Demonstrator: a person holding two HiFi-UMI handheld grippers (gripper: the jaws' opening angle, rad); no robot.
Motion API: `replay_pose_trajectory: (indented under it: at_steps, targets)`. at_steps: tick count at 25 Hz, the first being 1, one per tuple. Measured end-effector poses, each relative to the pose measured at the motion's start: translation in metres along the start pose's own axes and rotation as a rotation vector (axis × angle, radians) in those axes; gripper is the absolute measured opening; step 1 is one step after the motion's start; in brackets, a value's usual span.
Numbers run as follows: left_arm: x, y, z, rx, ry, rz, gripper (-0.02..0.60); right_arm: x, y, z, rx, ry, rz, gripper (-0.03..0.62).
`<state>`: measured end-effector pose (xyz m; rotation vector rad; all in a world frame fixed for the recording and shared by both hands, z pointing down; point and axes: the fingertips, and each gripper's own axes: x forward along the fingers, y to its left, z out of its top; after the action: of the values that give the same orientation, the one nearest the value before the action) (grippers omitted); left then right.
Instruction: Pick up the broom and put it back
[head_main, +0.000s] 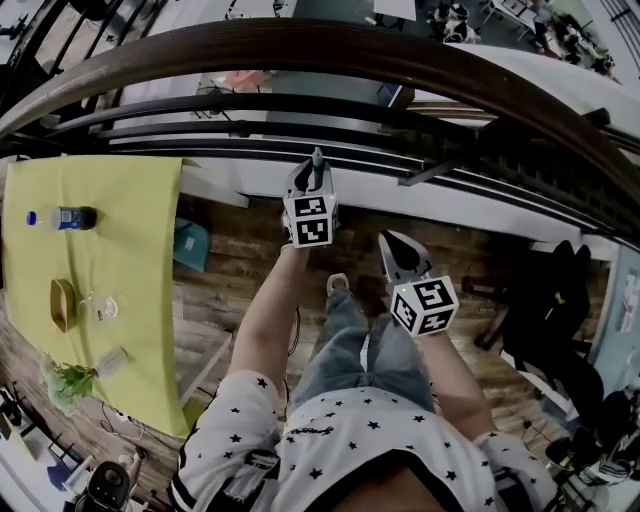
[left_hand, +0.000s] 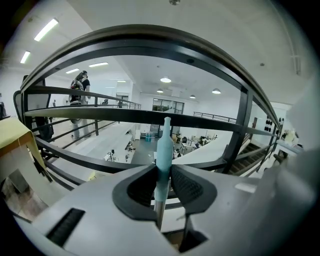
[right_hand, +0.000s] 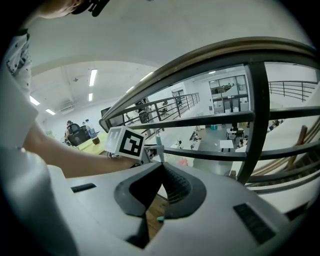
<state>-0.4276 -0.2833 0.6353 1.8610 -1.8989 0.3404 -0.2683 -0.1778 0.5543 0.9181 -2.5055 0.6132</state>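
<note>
table (head_main: 130, 200) at left under yellow cloth, bottle (head_main: 62, 217) on it, label too small to read. left claw (left_hand: 161, 172) half open, clamped on broom handle (left_hand: 163, 145), teal tip upright before railing (left_hand: 100, 114). pick-up looks done; putting back remains, resting spot not in sight. right claw (right_hand: 161, 170) closed, empty, near left one. no readable writing, only square markers on the claws' cubes.
</note>
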Motion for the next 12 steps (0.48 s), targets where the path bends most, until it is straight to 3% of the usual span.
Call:
replay_pose_trajectory:
  at_steps: [12]
  targets:
    - [0.055,0.011,-0.002,-0.004,0.009,0.002,0.097,0.014,-0.018,-0.013,0.034,0.014,-0.021,-0.006]
